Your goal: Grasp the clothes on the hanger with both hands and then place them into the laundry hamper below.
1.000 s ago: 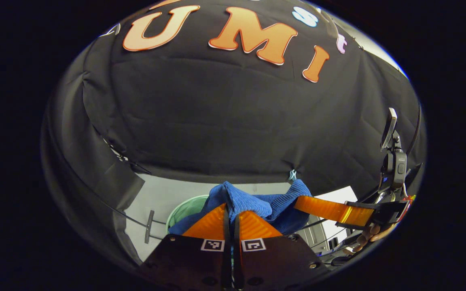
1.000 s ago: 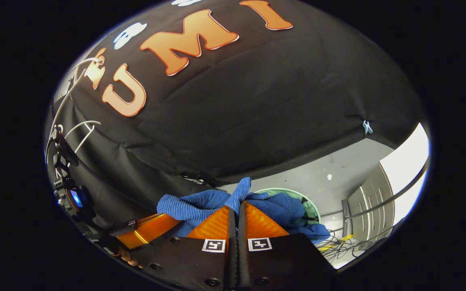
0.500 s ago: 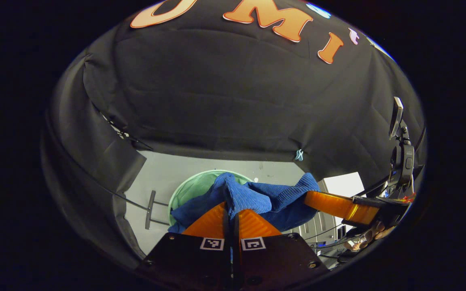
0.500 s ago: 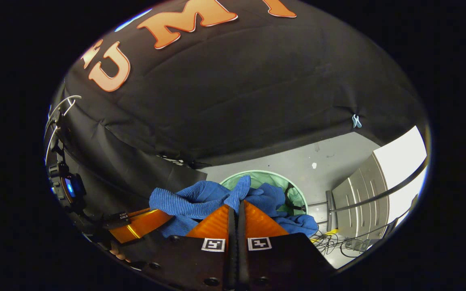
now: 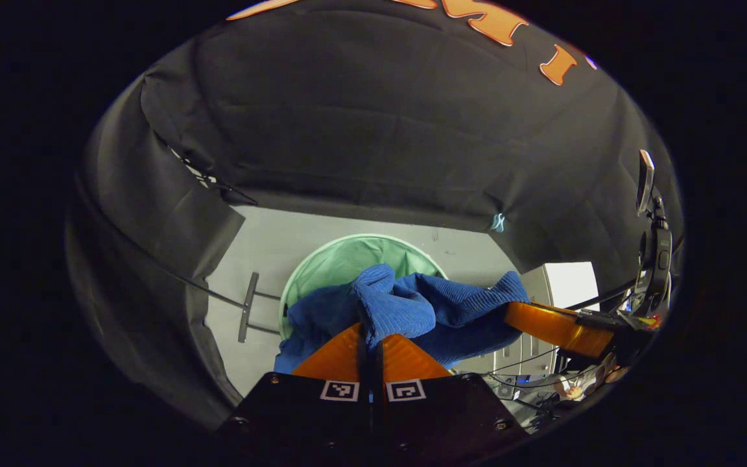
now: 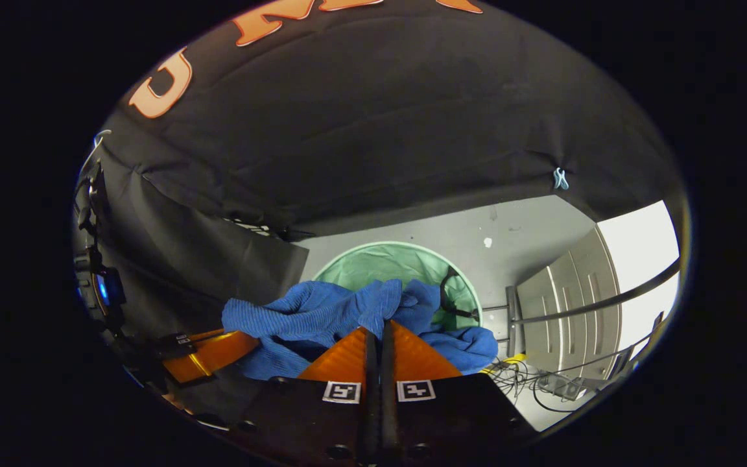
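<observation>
The left gripper (image 5: 369, 334) is closed, both fingers pressed together on a fold of the blue garment (image 5: 412, 311). The right gripper (image 6: 379, 331) is likewise closed, its fingers pinching another fold of the same blue garment (image 6: 321, 311).

In the left gripper view, the right gripper (image 5: 516, 311) enters from the right side with its fingers buried in the far end of the cloth. In the right gripper view, the left gripper (image 6: 218, 347) enters from the lower left and meets the opposite end of the cloth.

The garment is bunched and ribbed, and spans the gap from one gripper to the other. Its long axis runs side to side between the two grip points, roughly level, with loose cloth hanging below that line.

The garment is held in the air above the green mesh laundry hamper (image 5: 328, 259), which stands on the grey floor (image 5: 263, 233). The hamper's round mouth (image 6: 373, 250) faces upward. Hanging cloth overlaps the near rim in both views; contact with the hamper cannot be determined.
</observation>
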Available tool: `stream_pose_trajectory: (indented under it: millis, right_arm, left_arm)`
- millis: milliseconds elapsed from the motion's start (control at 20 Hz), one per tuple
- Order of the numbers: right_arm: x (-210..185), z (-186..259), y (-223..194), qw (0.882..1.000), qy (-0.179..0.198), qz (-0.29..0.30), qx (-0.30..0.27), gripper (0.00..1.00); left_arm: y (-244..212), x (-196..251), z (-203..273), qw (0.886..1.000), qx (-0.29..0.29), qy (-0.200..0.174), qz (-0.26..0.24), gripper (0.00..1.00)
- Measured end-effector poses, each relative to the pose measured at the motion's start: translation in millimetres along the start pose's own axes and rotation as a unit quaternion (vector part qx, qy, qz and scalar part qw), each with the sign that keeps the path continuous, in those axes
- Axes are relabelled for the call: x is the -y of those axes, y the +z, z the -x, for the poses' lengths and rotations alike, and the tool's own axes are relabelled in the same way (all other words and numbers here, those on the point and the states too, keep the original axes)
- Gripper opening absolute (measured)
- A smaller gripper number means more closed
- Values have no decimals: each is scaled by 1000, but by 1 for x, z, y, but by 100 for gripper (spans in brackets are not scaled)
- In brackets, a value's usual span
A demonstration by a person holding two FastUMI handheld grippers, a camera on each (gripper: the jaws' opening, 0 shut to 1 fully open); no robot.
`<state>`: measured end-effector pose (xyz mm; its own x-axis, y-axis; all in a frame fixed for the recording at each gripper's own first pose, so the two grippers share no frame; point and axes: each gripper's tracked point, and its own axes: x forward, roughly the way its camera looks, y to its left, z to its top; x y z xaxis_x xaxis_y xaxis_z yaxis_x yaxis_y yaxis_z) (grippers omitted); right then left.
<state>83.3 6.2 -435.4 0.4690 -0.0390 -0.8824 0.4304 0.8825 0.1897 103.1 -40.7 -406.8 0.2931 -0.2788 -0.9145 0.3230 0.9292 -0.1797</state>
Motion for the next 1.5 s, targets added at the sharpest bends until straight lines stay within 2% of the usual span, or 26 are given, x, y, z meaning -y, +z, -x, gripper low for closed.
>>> stream_pose_trajectory:
  millis: [250,400,500,600,650,700,750,800,850,900,950,1000,1050,1100,1150,1200,1250,1300,1350,1400,1450,1500]
  right_arm:
    - [1,-8,-6,999,-17,17,-22,7]
    - [1,-10,-8,999,-20,23,-31,8]
    - [5,-11,-9,999,-27,27,-35,8]
    - [7,-9,-10,999,-32,25,-37,8]
    - [4,-8,-8,999,-29,21,-36,8]
    - [4,-8,-9,999,-27,21,-34,5]
    - [3,-7,-7,999,-26,23,-29,12]
    - [7,-3,-4,999,-26,28,-23,11]
    - [9,4,2,999,-31,33,-9,26]
    - [12,7,6,999,-32,37,2,20]
    - [14,12,8,998,-37,40,11,19]
    - [12,23,13,998,-41,41,18,26]
    - [10,30,16,998,-39,39,25,27]
    - [11,36,17,998,-36,37,30,40]
    - [10,43,17,998,-31,38,34,39]
    - [10,48,15,998,-27,39,38,49]
    - [10,58,14,998,-25,42,44,37]
    - [11,65,13,997,-23,46,51,48]
    - [13,73,12,997,-24,52,59,43]
    - [12,83,13,996,-24,55,69,46]
    - [10,95,16,995,-23,52,80,65]
    - [7,106,21,994,-22,48,94,70]
  left_arm:
    - [-15,-3,-6,999,-41,17,-13,3]
    - [-8,-1,0,998,-50,11,-23,4]
    - [-11,-5,3,998,-57,20,-27,7]
    - [-13,-6,5,998,-55,28,-27,17]
    - [-11,-4,6,998,-54,26,-27,12]
    - [-13,-2,3,998,-53,24,-26,22]
    - [-11,0,4,998,-49,23,-24,29]
    - [-12,1,3,998,-45,23,-23,34]
    - [-10,3,2,999,-42,22,-22,43]
    - [-10,4,4,999,-39,21,-22,48]
    - [-8,6,6,999,-36,21,-23,55]
    - [-8,9,13,999,-31,22,-25,57]
    - [-5,11,18,999,-25,22,-28,57]
    - [-3,17,25,999,-19,21,-29,60]
    - [0,20,31,999,-11,22,-29,64]
    - [1,20,39,999,-4,22,-30,63]
    - [5,21,44,999,5,22,-29,75]
    - [8,23,48,999,14,21,-27,78]
    - [10,25,57,999,23,22,-27,80]
    - [12,24,66,999,34,23,-27,80]
    - [16,26,73,998,45,19,-27,81]
    - [21,29,82,998,55,14,-26,84]
